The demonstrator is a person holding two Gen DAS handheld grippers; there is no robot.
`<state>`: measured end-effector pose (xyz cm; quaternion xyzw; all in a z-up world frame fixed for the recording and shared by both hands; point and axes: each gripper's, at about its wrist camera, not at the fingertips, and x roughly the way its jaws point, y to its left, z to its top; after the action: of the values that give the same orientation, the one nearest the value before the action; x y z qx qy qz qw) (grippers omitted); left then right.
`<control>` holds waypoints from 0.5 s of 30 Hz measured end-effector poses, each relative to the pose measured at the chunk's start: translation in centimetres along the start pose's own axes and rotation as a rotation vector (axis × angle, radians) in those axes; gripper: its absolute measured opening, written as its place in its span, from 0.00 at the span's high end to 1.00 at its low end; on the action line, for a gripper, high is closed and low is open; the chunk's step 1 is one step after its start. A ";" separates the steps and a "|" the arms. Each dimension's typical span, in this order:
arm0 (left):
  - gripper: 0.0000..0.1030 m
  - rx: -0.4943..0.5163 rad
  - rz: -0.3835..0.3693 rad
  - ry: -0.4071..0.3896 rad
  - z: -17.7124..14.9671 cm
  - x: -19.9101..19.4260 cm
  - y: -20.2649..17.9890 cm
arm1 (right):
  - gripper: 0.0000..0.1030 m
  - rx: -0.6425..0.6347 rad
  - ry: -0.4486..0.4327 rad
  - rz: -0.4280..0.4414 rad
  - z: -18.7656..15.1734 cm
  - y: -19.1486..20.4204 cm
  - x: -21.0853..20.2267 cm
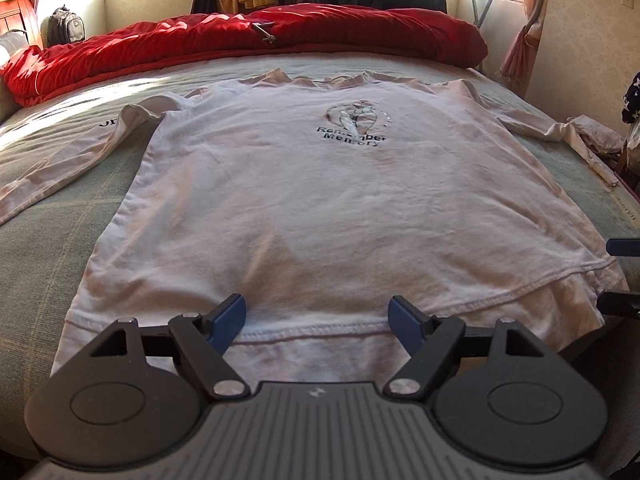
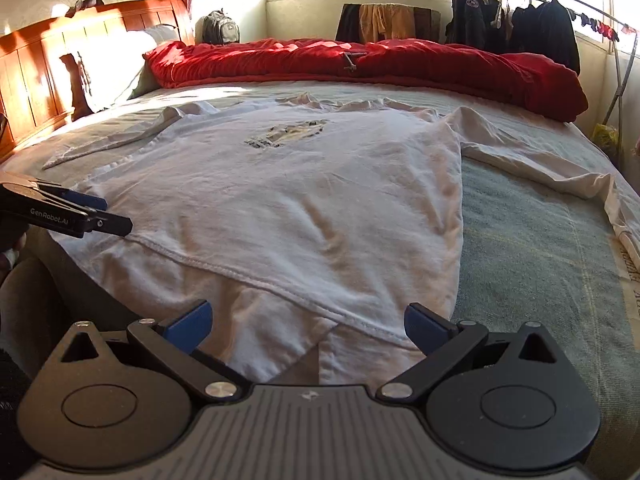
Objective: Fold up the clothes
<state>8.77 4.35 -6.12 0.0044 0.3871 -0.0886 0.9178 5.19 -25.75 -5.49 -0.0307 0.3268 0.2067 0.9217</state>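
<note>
A white long-sleeved shirt (image 1: 320,200) (image 2: 280,208) lies flat on the bed, print side up, with its hem toward both cameras. Its sleeves (image 1: 60,168) (image 2: 560,172) spread out to either side. My left gripper (image 1: 318,316) hovers open just above the hem, with only cloth showing below its blue fingertips. It also shows from the side at the left edge of the right wrist view, as the left gripper (image 2: 92,212). My right gripper (image 2: 308,324) is open over the hem's right corner, where the fabric edge is turned up. Neither gripper holds anything.
A grey-green sheet (image 1: 48,260) covers the bed. A red duvet (image 1: 240,40) (image 2: 400,64) is bunched along the far side. A wooden headboard (image 2: 36,72) and pillow (image 2: 116,64) stand at the left, a clothes rack (image 2: 540,28) with dark garments at the back right.
</note>
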 end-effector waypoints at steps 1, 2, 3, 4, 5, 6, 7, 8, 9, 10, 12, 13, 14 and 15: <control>0.23 -0.003 0.000 0.001 0.0 0.0 0.0 | 0.00 0.004 -0.018 0.017 0.5 0.2 0.1; 0.23 -0.006 0.000 0.002 0.0 0.0 0.0 | 0.00 0.008 -0.029 0.032 1.1 0.4 0.4; 0.23 -0.004 0.001 0.000 0.0 0.0 0.0 | 0.00 0.015 -0.024 0.041 1.5 0.8 1.1; 0.23 -0.003 0.003 -0.001 -0.1 -0.1 0.0 | 0.00 0.021 -0.018 0.050 1.9 1.2 1.7; 0.23 -0.001 0.005 -0.002 -0.2 -0.1 0.0 | 0.00 0.027 -0.010 0.062 2.2 1.7 2.4; 0.23 -0.001 0.005 -0.003 -0.2 -0.2 0.0 | 0.00 0.033 0.001 0.086 2.3 2.1 2.9; 0.23 -0.002 0.004 -0.005 -0.3 -0.3 0.1 | 0.00 0.039 0.010 0.111 2.3 2.5 3.1; 0.23 -0.004 0.003 -0.006 -0.3 -0.3 0.1 | 0.00 0.047 0.023 0.146 2.2 2.8 3.3; 0.23 -0.007 0.001 -0.007 -0.3 -0.3 0.2 | 0.00 0.052 0.042 0.176 1.9 3.0 3.4; 0.23 -0.009 -0.002 -0.007 -0.3 -0.3 0.3 | 0.00 0.054 0.063 0.187 1.5 3.0 3.3; 0.23 -0.016 -0.006 -0.007 -0.3 -0.2 0.5 | 0.00 0.051 0.105 0.201 0.7 3.0 2.9; 0.22 -0.017 -0.008 -0.006 -0.2 -0.1 0.5 | 0.00 0.048 0.126 0.204 0.3 3.0 2.6; 0.21 -0.015 -0.008 -0.005 -0.2 -0.1 0.5 | 0.00 0.042 0.145 0.204 0.1 2.9 2.1; 0.20 -0.011 -0.008 -0.003 -0.2 0.0 0.4 | 0.00 0.038 0.161 0.205 -0.1 2.9 1.6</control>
<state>8.70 4.74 -6.24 -0.0023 0.3860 -0.0902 0.9181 5.11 -22.54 -6.37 0.0039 0.4048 0.2902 0.8671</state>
